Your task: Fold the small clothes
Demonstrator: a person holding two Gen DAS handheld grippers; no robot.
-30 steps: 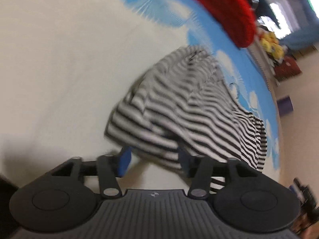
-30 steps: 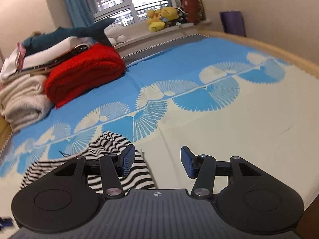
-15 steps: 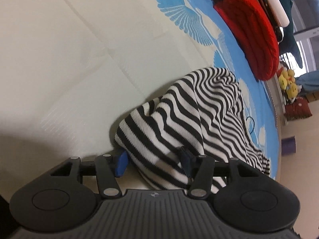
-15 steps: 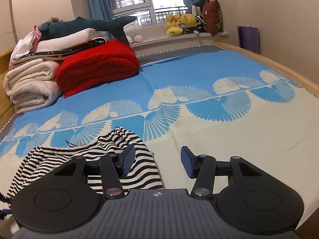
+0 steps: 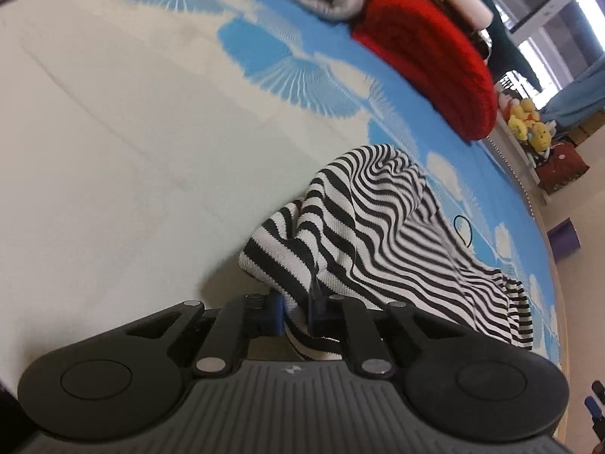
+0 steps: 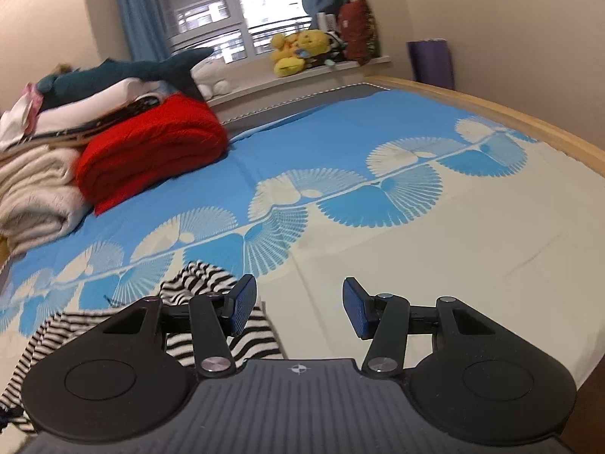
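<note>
So the left gripper [image 5: 294, 312] has just been closing its jaws, and they're now pinched on the near edge of the black-and-white striped garment [image 5: 382, 234], with a fold of the knit squeezed between the blue pads. The rest of it lies bunched up on the bedsheet [image 5: 113, 132], right around where the cream part meets the blue fan-pattern band.

The right gripper [image 6: 298, 308] is hanging above the cream part of the sheet with its jaws apart and nothing between them. The striped piece sits just to its left, partly tucked behind the left finger in that view.

Further back there's a folded red knit blanket [image 6: 151, 151] next to a stack of pale towels [image 6: 34, 196], and yellow plush toys [image 6: 298, 51] on the windowsill.
</note>
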